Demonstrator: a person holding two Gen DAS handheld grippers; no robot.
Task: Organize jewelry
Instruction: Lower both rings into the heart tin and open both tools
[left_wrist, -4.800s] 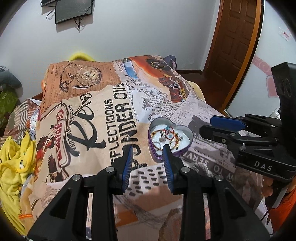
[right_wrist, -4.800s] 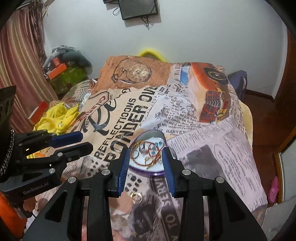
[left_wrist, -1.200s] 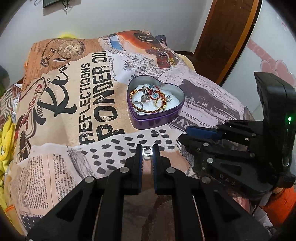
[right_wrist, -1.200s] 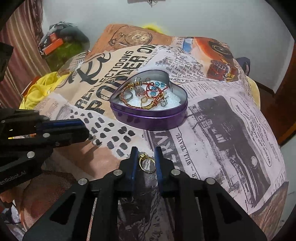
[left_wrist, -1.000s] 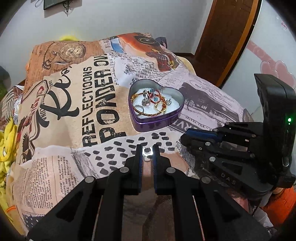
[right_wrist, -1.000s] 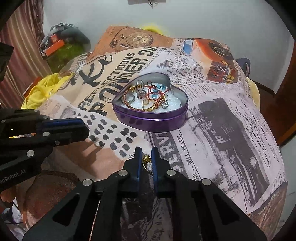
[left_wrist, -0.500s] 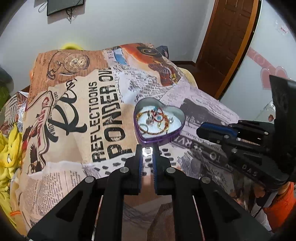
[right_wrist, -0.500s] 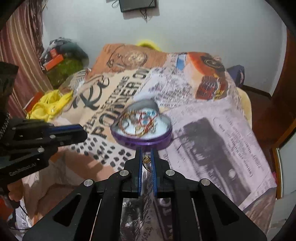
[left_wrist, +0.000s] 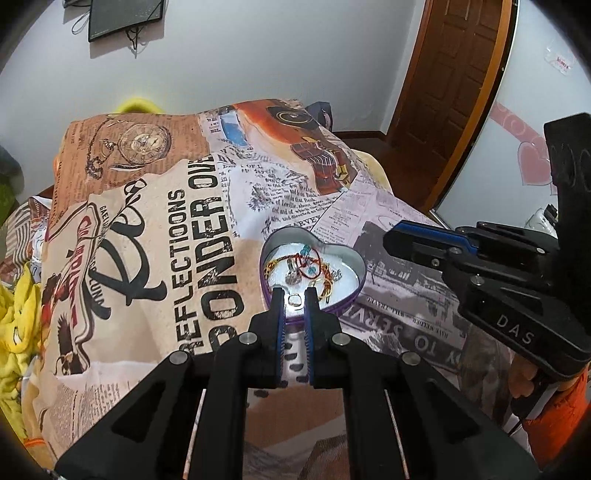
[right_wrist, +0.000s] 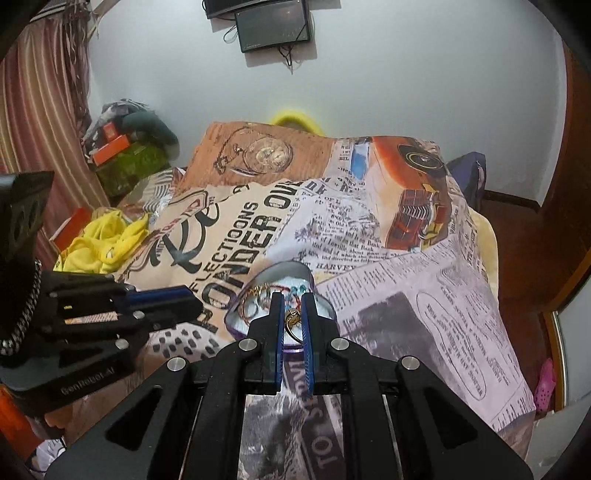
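Observation:
A purple heart-shaped tin (left_wrist: 351, 295) sits on a printed bedspread and holds bracelets and rings; it also shows in the right wrist view (right_wrist: 236, 321). My left gripper (left_wrist: 294, 300) is shut on a silver ring (left_wrist: 294, 300), held over the tin's near edge. My right gripper (right_wrist: 292, 318) is shut on a gold ring (right_wrist: 292, 319), held over the tin. The right gripper also appears at the right of the left wrist view (left_wrist: 424, 243), and the left gripper at the left of the right wrist view (right_wrist: 162, 299).
The bedspread (left_wrist: 177, 236) covers a raised surface that drops off at the sides. Yellow cloth (right_wrist: 99, 243) and boxes lie at the left. A wooden door (left_wrist: 450, 92) stands at the back right. A dark screen (right_wrist: 273, 26) hangs on the wall.
Both grippers closed on rings lying on the bedspread, lifted them, and now hold them higher and over the tin.

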